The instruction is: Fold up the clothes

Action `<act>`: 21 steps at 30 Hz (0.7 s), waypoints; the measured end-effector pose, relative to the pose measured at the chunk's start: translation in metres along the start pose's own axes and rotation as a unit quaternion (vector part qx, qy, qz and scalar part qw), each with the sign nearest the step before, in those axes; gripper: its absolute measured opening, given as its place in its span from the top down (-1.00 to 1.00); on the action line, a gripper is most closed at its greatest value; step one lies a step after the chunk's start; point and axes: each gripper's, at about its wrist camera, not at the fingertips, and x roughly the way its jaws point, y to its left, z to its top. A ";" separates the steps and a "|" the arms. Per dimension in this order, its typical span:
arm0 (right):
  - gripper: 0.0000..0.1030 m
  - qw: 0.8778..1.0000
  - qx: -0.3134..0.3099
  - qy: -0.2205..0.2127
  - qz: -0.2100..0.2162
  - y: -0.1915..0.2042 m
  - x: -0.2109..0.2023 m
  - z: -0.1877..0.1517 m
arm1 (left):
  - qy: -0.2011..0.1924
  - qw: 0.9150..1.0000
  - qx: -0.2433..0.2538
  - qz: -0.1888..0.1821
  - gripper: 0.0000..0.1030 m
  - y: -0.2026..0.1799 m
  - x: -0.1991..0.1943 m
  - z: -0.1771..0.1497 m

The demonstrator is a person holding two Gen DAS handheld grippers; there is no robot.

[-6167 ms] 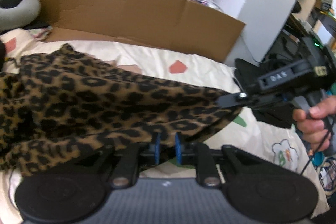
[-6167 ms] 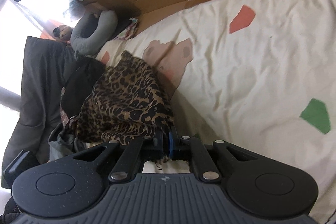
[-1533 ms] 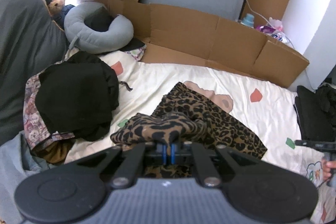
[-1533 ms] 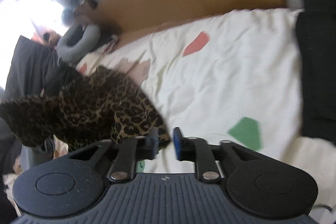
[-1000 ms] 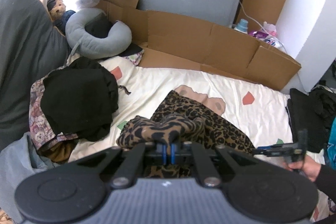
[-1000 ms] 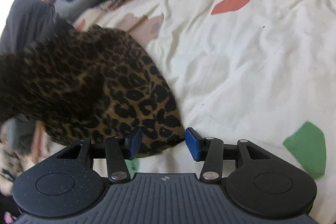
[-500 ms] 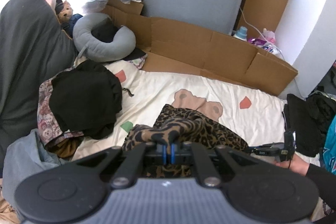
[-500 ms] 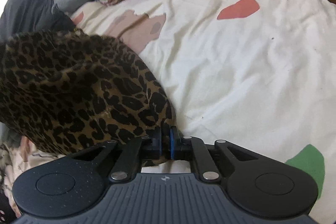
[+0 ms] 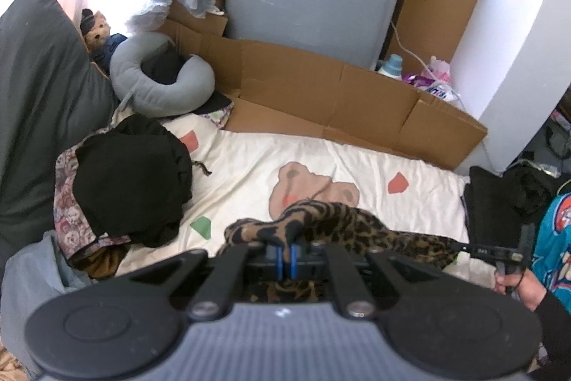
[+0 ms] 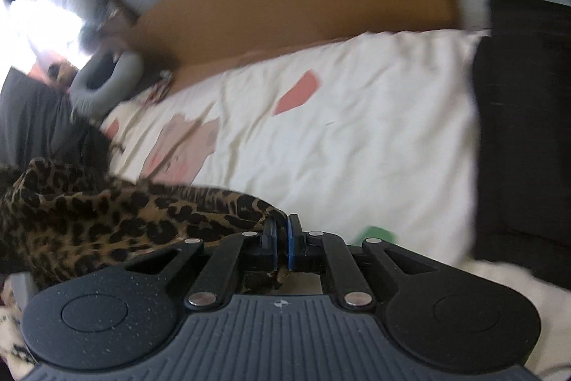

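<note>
Leopard-print garment (image 9: 342, 224) held above the cream bedsheet (image 9: 321, 159), stretched between two claws. Left claw (image 9: 287, 256) is clamped on a bunched edge; right claw (image 10: 282, 238), seen in the left view at (image 9: 464, 247), is closed on the opposite end. The cloth is judged light, limp and prone to sagging, so grips belong at corners or hems. A pile of dark clothes (image 9: 125, 181) lies to the left.

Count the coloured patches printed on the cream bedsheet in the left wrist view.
3: a red patch beside the black clothes pile, a green patch below it, and a red patch at right. Others may be hidden.
</note>
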 end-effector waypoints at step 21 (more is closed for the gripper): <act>0.94 0.996 0.017 0.041 -0.077 -0.045 -0.120 -0.050 | 0.119 0.991 -0.033 -0.052 0.90 0.004 0.062 -0.076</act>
